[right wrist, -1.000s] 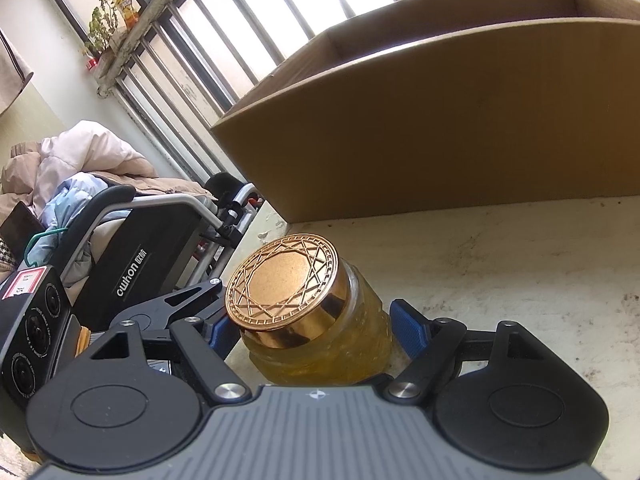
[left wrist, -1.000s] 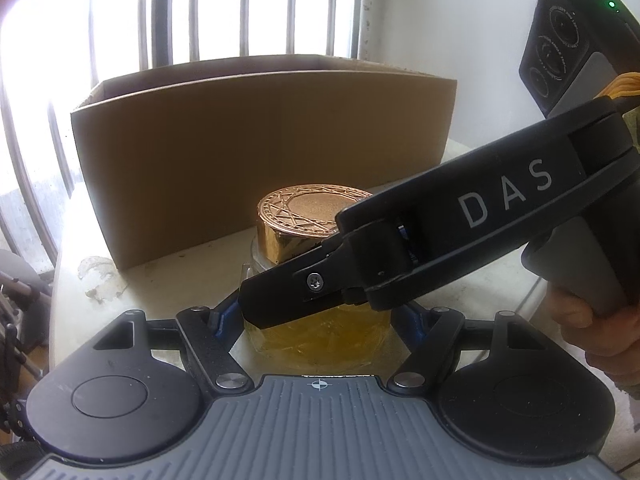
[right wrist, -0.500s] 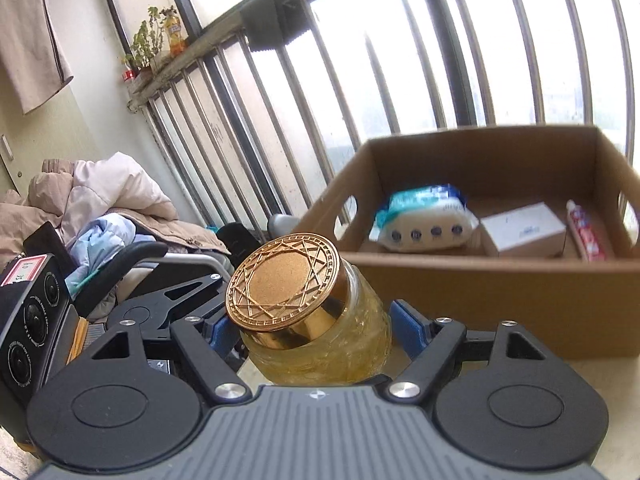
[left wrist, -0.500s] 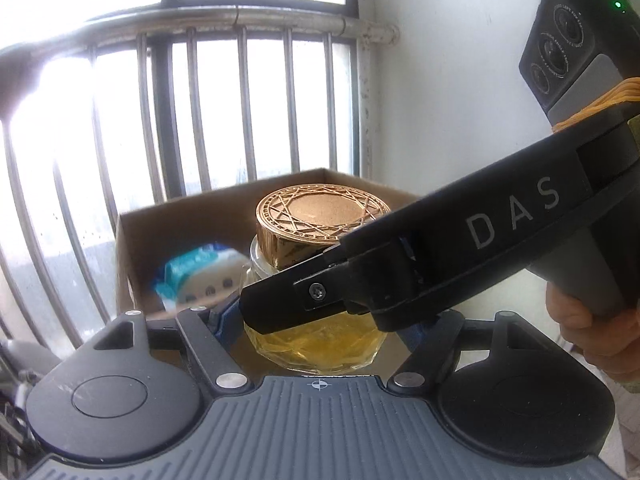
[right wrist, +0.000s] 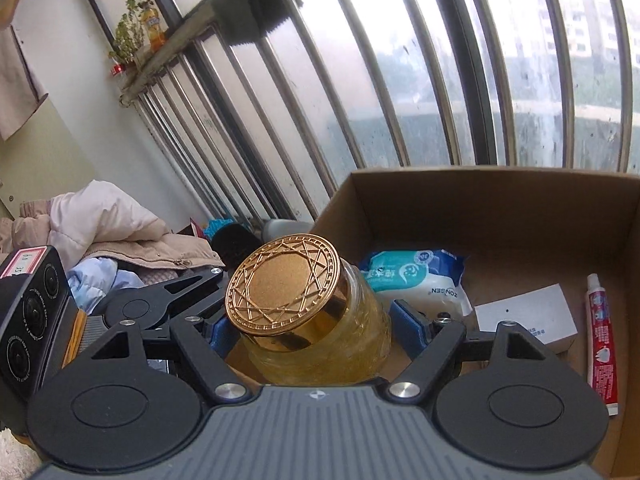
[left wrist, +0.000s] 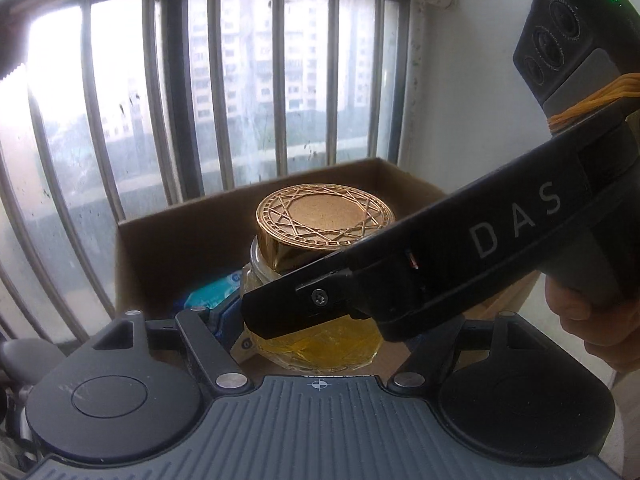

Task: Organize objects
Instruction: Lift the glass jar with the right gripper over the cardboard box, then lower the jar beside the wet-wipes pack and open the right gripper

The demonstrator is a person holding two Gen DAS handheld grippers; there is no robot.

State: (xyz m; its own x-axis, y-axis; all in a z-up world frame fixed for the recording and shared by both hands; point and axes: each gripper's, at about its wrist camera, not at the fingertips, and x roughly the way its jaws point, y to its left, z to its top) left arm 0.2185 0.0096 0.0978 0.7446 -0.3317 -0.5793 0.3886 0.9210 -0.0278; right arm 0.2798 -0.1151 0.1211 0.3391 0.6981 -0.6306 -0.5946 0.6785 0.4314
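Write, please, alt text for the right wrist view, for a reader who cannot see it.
The right gripper grips a glass jar of yellow contents with an ornate gold lid, held above an open cardboard box. Inside the box lie a tissue pack, a white carton and a toothpaste tube; a barred window fills the background.

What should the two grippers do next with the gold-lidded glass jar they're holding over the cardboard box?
Probably lower the gold-lidded glass jar straight down onto the bare floor of the brown cardboard box. Both the left gripper and right gripper clamp it above the opening, nearer than the blue tissue pack.
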